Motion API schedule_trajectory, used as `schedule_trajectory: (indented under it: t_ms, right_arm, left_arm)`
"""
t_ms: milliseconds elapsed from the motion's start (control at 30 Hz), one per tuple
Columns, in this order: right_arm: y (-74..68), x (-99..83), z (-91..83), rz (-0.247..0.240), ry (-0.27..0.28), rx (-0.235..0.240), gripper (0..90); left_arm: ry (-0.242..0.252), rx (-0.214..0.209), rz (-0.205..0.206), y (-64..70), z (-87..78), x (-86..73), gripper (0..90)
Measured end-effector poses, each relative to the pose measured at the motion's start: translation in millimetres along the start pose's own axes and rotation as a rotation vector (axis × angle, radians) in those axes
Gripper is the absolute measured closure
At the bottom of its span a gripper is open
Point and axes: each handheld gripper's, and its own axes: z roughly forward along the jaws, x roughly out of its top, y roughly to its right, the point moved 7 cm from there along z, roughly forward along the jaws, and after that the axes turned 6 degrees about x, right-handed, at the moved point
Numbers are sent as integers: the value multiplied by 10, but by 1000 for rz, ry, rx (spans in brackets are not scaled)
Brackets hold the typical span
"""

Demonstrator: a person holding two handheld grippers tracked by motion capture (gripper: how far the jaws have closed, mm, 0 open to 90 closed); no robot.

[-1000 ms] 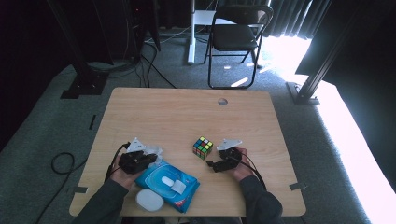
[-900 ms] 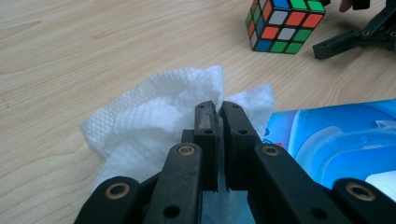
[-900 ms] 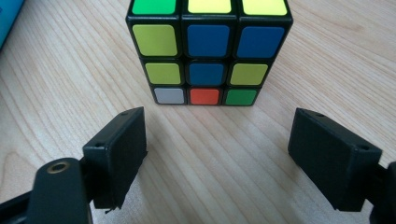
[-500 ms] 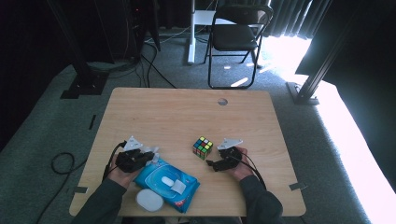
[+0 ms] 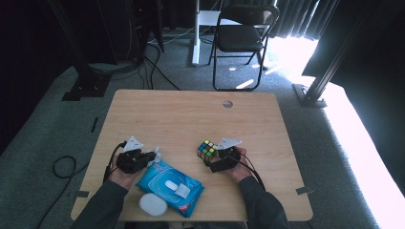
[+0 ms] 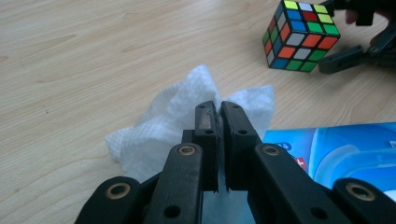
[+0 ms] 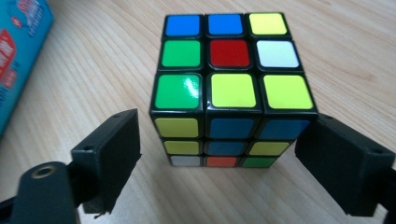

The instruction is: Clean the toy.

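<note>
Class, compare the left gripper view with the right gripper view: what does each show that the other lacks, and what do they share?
Left gripper view alone: the left gripper, jaws shut on a white wipe. Right gripper view alone: the cube's near side face with yellow and blue squares, between its own open jaws. Shared: the puzzle cube, the blue wipes pack, the wooden table and the right gripper.
</note>
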Motion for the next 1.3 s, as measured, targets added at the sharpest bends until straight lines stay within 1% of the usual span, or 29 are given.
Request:
schedule_trajectory:
  t_ms: [100, 233, 300, 333, 433, 467, 533, 700, 833, 900, 967, 1100, 1133, 1167, 1200, 1300]
  right_arm:
    - [15, 5, 43, 4, 0, -6, 174]
    - [3, 22, 99, -8, 2, -9, 217]
    - [-6, 28, 128, -9, 0, -9, 254]
    - [-5, 37, 135, -15, 0, -18, 269]
    - [5, 57, 142, -10, 12, -22, 333]
    - [6, 60, 141, -7, 16, -17, 335]
    - [2, 65, 146, -11, 17, -21, 338]
    - [-21, 82, 141, -35, 18, -38, 341]
    - [-90, 158, 101, -62, 41, -30, 341]
    - [-117, 198, 82, -59, 53, -25, 341]
    - [-136, 231, 73, -67, 56, -23, 341]
    - [-184, 285, 76, -63, 63, -11, 341]
    - [-184, 285, 76, -63, 63, -11, 341]
    - [-215, 308, 83, -74, 62, -6, 341]
    - [-226, 314, 87, -71, 60, -3, 341]
    - [-250, 332, 101, -78, 57, 0, 341]
  left_arm:
    - [7, -1, -4, -11, -8, 16, 860]
    - [15, 2, -6, -28, -25, 38, 860]
    - [18, 0, -9, -30, -29, 47, 860]
    - [20, 0, -10, -32, -32, 52, 860]
    - [25, -1, -11, -36, -38, 69, 860]
    - [28, -2, -11, -36, -41, 78, 860]
    - [30, -2, -11, -34, -45, 93, 860]
    - [43, 1, -11, -39, -61, 142, 861]
    - [56, -7, -15, -56, -75, 190, 862]
    - [62, -8, -14, -59, -79, 218, 862]
    - [66, -8, -14, -51, -87, 244, 862]
    - [76, -8, -2, -43, -105, 296, 862]
    - [76, -8, -2, -43, -105, 296, 862]
    - [81, -11, 3, -41, -111, 321, 862]
    - [84, -12, 0, -36, -115, 333, 863]
    - [94, -17, 10, -23, -139, 374, 863]
